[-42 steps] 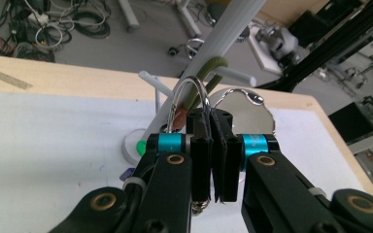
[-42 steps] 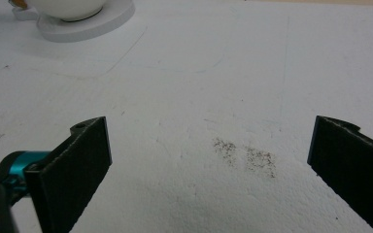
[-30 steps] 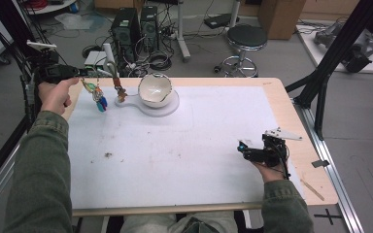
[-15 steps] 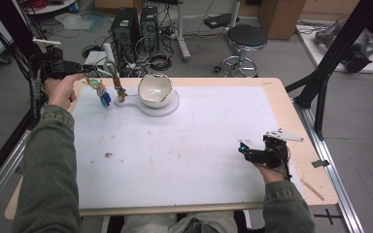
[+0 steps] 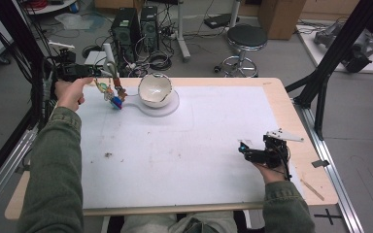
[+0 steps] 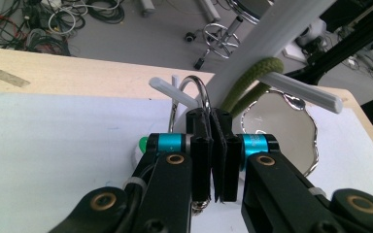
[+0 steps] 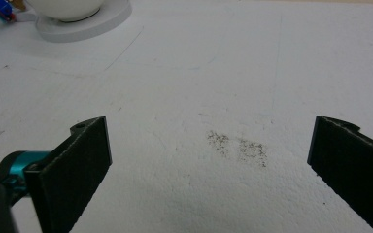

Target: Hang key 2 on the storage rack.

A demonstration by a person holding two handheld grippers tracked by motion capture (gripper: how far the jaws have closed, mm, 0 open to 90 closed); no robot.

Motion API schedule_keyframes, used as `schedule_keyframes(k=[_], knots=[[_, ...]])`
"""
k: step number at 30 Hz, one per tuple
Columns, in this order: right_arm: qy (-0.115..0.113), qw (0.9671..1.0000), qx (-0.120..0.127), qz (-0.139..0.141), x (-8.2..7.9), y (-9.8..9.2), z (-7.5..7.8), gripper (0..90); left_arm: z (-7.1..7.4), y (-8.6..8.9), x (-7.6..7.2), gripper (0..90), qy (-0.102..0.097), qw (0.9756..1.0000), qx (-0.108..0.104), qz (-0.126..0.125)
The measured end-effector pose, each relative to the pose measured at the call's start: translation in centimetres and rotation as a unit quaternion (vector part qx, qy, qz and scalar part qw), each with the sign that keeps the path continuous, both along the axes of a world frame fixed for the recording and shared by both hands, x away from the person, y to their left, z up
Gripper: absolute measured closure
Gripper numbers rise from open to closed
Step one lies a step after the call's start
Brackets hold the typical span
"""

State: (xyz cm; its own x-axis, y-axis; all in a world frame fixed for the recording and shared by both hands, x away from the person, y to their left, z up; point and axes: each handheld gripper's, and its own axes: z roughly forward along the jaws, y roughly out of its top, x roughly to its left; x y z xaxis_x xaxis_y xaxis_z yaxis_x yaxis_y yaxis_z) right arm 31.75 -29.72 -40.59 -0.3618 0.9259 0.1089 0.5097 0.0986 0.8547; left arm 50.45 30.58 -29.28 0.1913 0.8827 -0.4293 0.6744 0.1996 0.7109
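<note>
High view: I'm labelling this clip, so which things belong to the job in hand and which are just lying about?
In the job:
- left gripper, shut on a metal ring
- white rack with a green cord
- trinkets hanging near it
- bowl beside it

Lying about:
- right gripper, open over the white mat
- stool
- computer towers

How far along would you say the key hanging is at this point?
Done: nothing visibly hung yet. In hand: the left gripper is shut on a metal key ring beside the white stand by the bowl. Left: hooking it and letting go; the right gripper rests open.
</note>
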Motion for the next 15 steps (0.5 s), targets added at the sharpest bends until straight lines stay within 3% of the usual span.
schedule_keyframes(k=[6, 15], knots=[[-0.001, 1.0, 0.005, -0.003, -0.04, 0.01, 0.06, 0.9, -0.13, -0.53, 0.1, 86.7, 0.005, 1.0, -0.003, -0.007], [-0.002, 1.0, 0.001, -0.002, 0.01, 0.01, 0.01, 0.9, -0.56, -0.91, 0.26, 86.6, 0.017, 0.9994, 0.009, -0.029]])
